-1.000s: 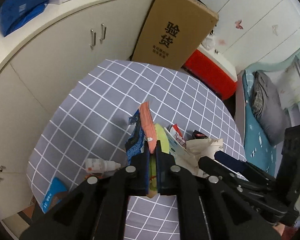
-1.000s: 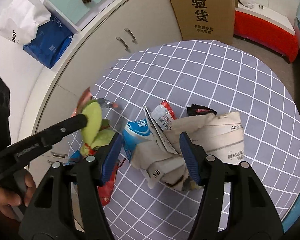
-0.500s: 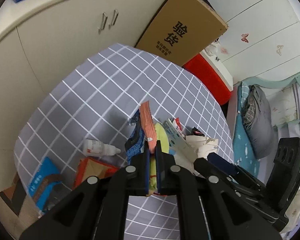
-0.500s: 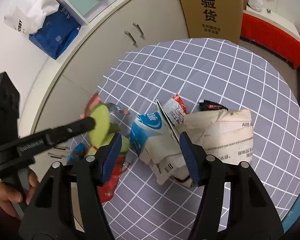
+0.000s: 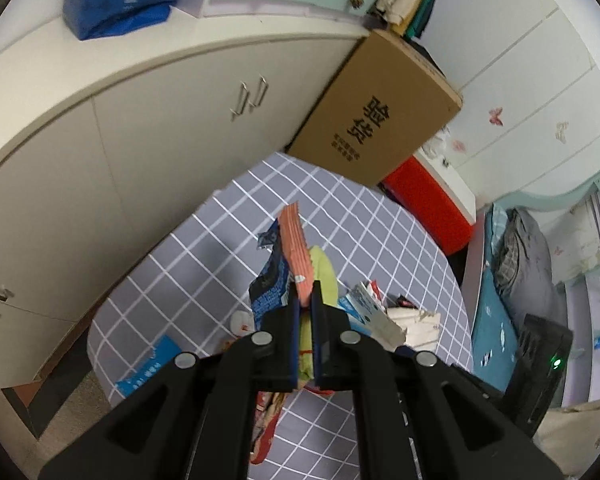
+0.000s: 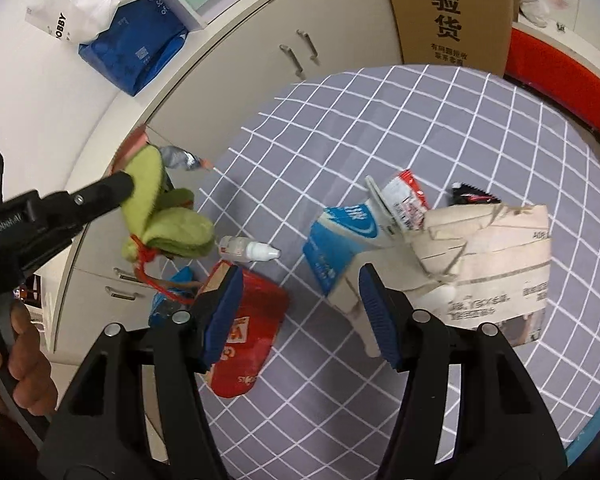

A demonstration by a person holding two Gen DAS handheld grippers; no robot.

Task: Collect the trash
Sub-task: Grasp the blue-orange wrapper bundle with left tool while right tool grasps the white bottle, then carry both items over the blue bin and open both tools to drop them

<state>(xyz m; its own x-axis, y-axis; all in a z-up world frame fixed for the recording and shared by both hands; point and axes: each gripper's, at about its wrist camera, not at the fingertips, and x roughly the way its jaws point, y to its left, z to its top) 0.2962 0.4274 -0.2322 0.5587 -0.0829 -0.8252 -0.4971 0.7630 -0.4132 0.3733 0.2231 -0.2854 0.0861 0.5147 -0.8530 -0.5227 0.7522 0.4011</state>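
The left gripper point(image 5: 305, 300) clamped a wrapper bundle point(image 5: 296, 248) above the counter point(image 6: 380, 128) — likely for disposal — while the right gripper point(image 6: 300, 304) gaped empty.

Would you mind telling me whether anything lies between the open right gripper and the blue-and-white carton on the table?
Nothing visible does. The right gripper hangs open above the bare checked tablecloth, with the blue-and-white carton just ahead of its fingers. The red packet lies off to the side, under one finger.

The cardboard box point(image 6: 448, 12) reads "验货"; the white paper bag point(image 6: 80, 4) shows "OBBY".
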